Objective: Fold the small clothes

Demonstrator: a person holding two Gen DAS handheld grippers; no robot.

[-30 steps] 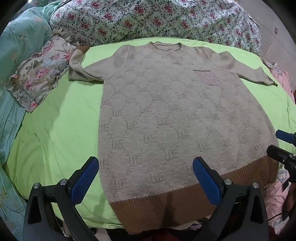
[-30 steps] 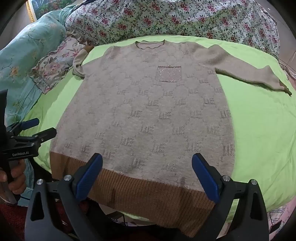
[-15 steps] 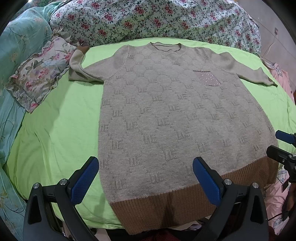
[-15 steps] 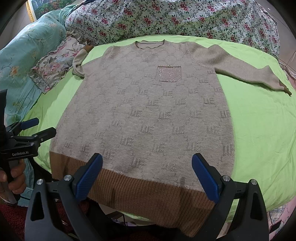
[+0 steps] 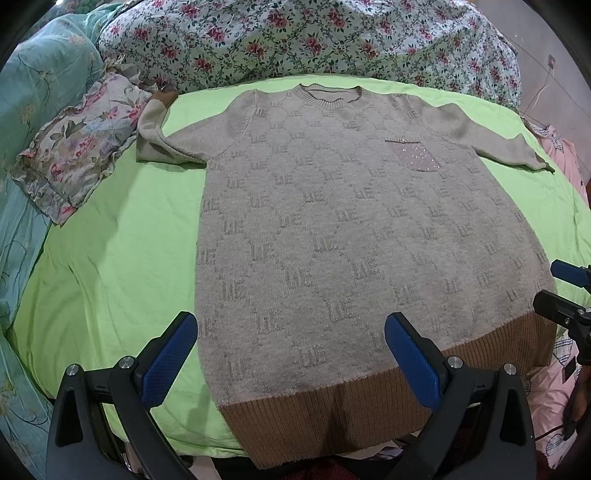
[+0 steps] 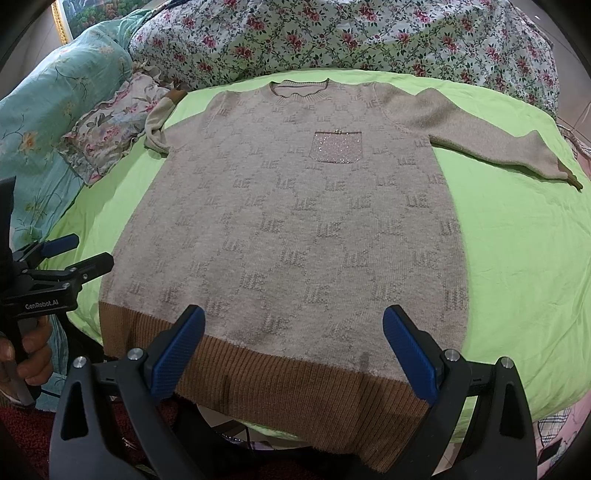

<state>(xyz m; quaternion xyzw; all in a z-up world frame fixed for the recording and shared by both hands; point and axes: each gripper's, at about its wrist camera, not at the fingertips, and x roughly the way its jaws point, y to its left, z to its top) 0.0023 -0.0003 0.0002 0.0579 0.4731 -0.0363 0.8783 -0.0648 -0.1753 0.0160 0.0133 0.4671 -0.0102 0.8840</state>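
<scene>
Left wrist view: a soft, fuzzy beige sweater (image 5: 351,236) lies flat on a smooth bright green sheet (image 5: 110,258). It has a knitted pattern of letters inside diamond shapes. A wide band of brown ribbed knit (image 5: 388,391) runs along its near edge. A small shiny pocket (image 5: 417,157) sits on the far right of its chest. The left gripper (image 5: 291,354) hangs over the near hem with its blue bumpy pads (image 5: 170,358) spread wide apart, holding nothing. A frilly flowered pillow (image 5: 77,155) lies far left.

Right wrist view: the same sweater (image 6: 303,229) fills the middle of the sheet (image 6: 517,258). One long sleeve (image 6: 495,144) stretches out to the far right. The right gripper (image 6: 291,350) is over the ribbed band (image 6: 277,384), pads spread wide, empty. At the left edge a hand (image 6: 26,354) holds the other black gripper. A flowered blanket (image 6: 351,33) is bunched up at the far side.
</scene>
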